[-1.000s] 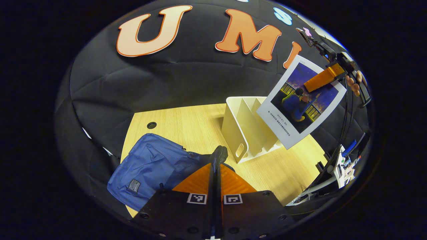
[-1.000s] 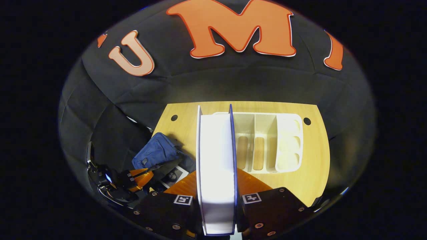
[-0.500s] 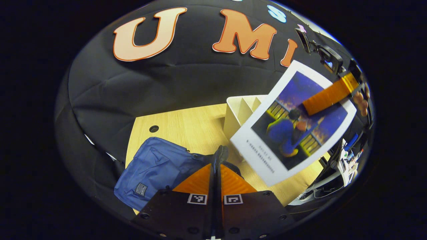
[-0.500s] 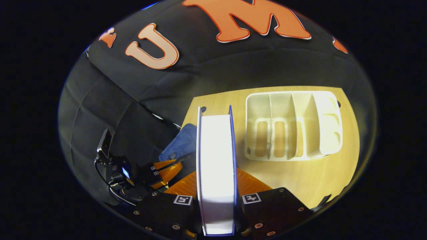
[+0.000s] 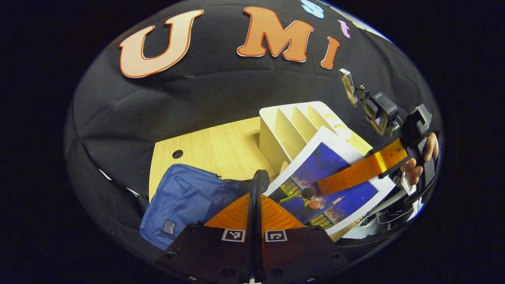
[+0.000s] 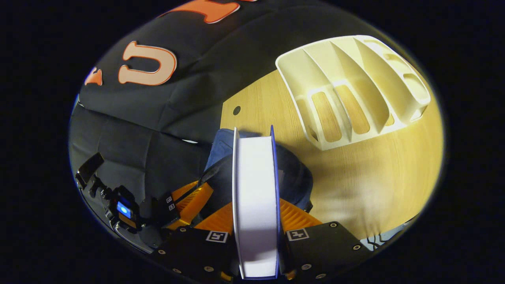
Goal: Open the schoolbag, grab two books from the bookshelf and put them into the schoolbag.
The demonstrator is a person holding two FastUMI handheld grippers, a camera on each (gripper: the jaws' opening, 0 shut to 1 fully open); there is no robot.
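The blue schoolbag [image 5: 185,197] lies on the wooden table at the near left. My left gripper [image 5: 255,195] is shut on the dark rim of the bag's mouth and holds it up. My right gripper [image 6: 256,209] is shut on a book [image 6: 256,185] with white pages, seen edge-on. That book hangs tilted just above the bag's dark opening [image 6: 294,177]. In the left gripper view the book's blue picture cover [image 5: 335,185] shows, with an orange finger [image 5: 355,173] across it. The white bookshelf [image 6: 355,86] stands behind with no books in its slots. Inside the bag nothing can be made out.
The wooden table [image 6: 375,165] has bare surface in front of and right of the bookshelf. A hand [image 5: 418,161] holds the right gripper at the far right. The left gripper [image 6: 189,197] shows beside the bag. Black cloth walls stand close behind the table.
My right gripper has carried the book down and leftward, from above the bookshelf to just over the bag's mouth. The left gripper has kept its hold on the rim.
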